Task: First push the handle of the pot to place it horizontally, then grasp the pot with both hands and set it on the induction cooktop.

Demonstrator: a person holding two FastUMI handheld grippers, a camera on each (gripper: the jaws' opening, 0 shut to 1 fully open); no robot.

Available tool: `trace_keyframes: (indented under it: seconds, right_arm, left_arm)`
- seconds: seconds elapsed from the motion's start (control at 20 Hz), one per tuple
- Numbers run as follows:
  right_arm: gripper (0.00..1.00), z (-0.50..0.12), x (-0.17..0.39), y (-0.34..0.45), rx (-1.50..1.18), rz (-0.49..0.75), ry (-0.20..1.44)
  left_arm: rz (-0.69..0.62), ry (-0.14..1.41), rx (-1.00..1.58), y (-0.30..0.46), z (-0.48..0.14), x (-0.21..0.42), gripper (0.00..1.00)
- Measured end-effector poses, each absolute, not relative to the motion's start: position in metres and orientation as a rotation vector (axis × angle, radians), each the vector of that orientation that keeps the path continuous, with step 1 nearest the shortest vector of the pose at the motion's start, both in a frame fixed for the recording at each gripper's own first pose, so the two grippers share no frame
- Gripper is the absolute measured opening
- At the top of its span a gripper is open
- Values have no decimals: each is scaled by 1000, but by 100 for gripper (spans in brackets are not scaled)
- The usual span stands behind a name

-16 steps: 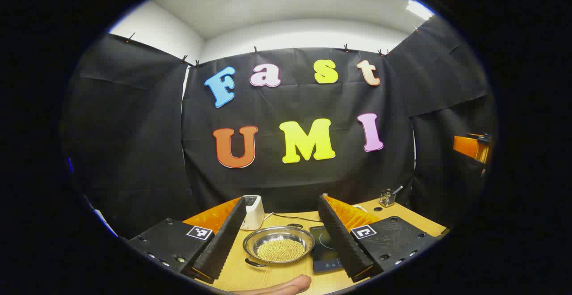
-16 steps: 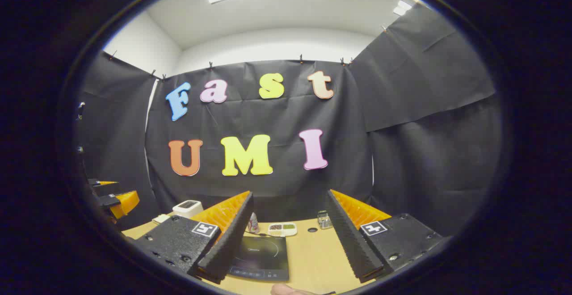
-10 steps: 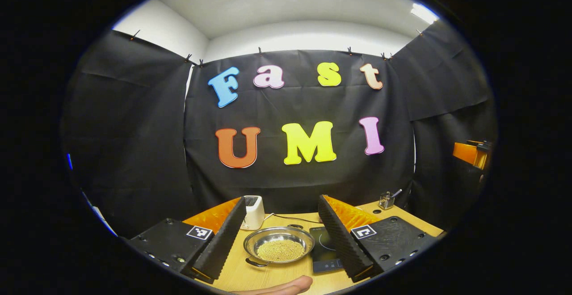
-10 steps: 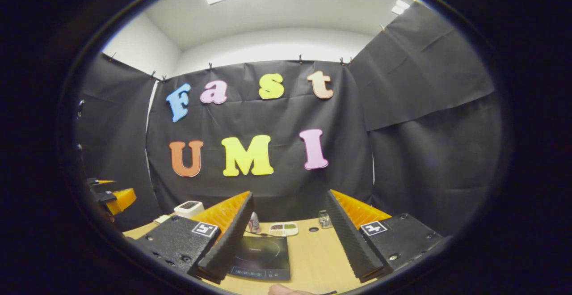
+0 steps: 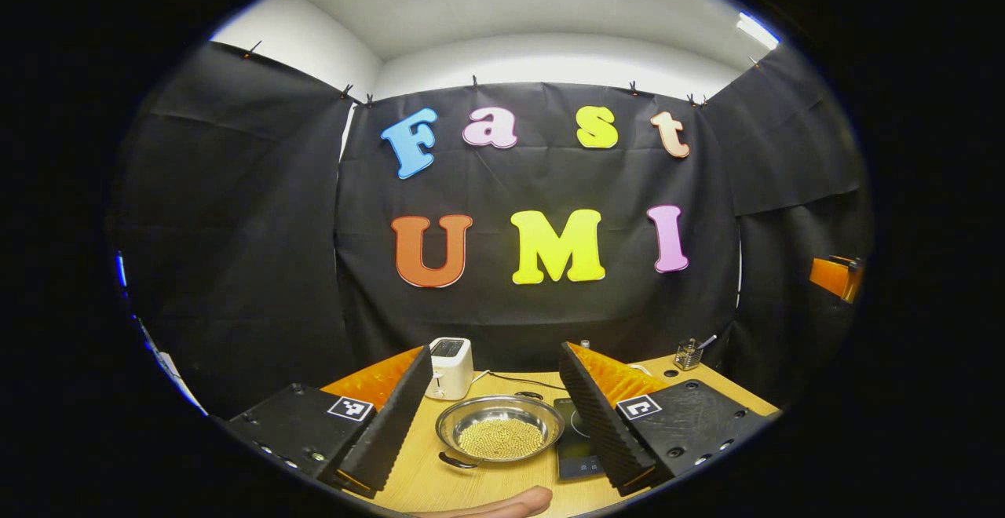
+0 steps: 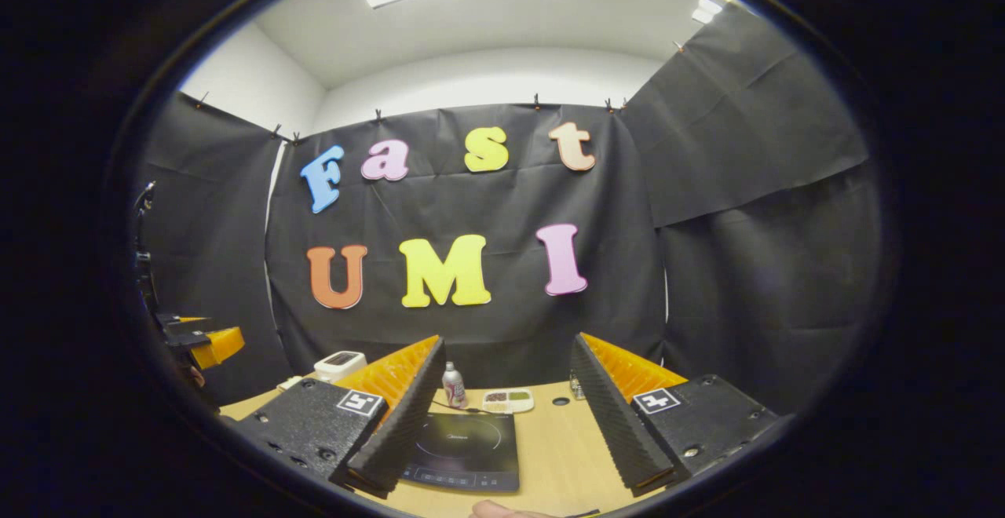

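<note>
In the left gripper view a shallow steel pot [image 5: 500, 429] holding yellow grains sits on the wooden table [image 5: 440, 483], framed between my left gripper's fingers. One dark handle [image 5: 455, 461] points toward me, the other [image 5: 528, 396] away. My left gripper [image 5: 495, 416] is open and held above and short of the pot. The black induction cooktop [image 5: 575, 443] lies just right of the pot. In the right gripper view the cooktop [image 6: 467, 451] lies on the table ahead, partly behind the left finger. My right gripper [image 6: 506, 412] is open with nothing between its fingers.
A white toaster [image 5: 450, 368] and a cable stand behind the pot; a small utensil holder [image 5: 688, 354] is at the back right. A small bottle [image 6: 453, 385] and a white dish [image 6: 507, 400] sit beyond the cooktop. A fingertip [image 5: 502, 504] shows at the near edge.
Both views have shifted a little: the pot and cooktop sit slightly farther right in each than before. The pot itself has not moved, and both grippers stay open.
</note>
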State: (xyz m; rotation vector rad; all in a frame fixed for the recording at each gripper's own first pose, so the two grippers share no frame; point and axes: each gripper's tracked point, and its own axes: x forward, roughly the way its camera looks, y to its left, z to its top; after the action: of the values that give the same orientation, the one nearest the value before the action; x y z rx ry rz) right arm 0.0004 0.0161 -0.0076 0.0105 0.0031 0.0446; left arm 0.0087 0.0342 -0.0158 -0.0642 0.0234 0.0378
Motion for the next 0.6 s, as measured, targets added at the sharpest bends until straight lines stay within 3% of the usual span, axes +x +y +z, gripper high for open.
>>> trace_keyframes:
  seconds: [0.2, 0.45, 0.5, 0.6]
  right_arm:
    - [96, -16, 3, 18, 7, 53, 17]
    - [96, -26, 8, 17, 33, 57, 25]
    - [96, -29, 9, 15, 34, 54, 29]
    - [96, -35, 11, 13, 36, 52, 43]
  left_arm:
    - [17, 27, -95, 34, -24, 23, 96]
    - [-31, 167, -103, 31, -74, 44, 76]
    - [-45, 213, -118, 28, -86, 47, 51]
    - [-54, 275, -115, 31, -109, 55, 43]
